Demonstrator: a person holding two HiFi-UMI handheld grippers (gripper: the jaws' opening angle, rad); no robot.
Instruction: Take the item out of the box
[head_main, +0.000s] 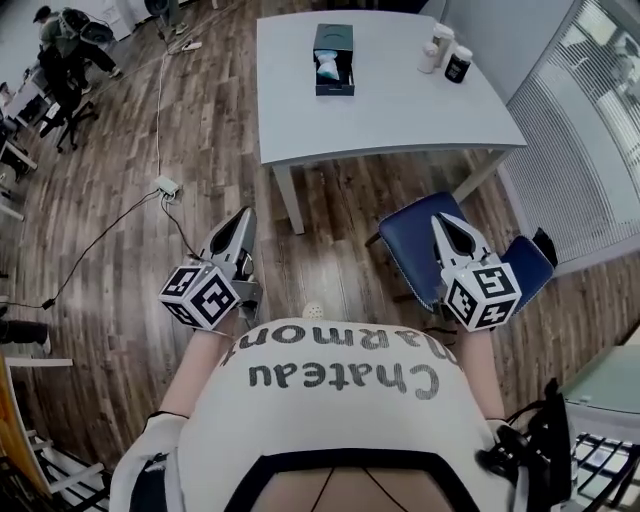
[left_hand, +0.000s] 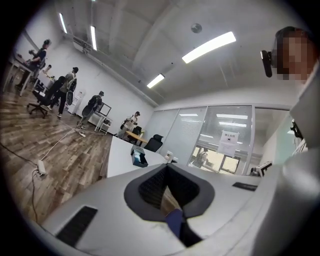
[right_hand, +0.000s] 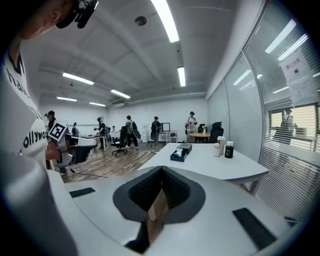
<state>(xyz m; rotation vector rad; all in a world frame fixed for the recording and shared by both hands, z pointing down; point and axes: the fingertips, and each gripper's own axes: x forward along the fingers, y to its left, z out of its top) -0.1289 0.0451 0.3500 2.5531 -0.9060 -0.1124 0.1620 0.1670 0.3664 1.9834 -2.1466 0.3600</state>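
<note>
A dark teal box (head_main: 333, 60) stands open on the white table (head_main: 400, 110), far from me, with a pale blue-white item (head_main: 329, 69) inside it. The same box (left_hand: 138, 158) is small in the left gripper view, and the right gripper view also catches the box (right_hand: 180, 152). Both grippers hang in the air in front of my chest, well short of the table. My left gripper (head_main: 243, 220) is shut and holds nothing. My right gripper (head_main: 444, 224) is shut and empty too, over a blue chair.
A blue chair (head_main: 415, 245) stands between me and the table's near edge. A white cup (head_main: 437, 46) and a dark jar (head_main: 459, 65) sit at the table's far right. A power strip (head_main: 167, 186) with cables lies on the wood floor at left. People work at desks far left.
</note>
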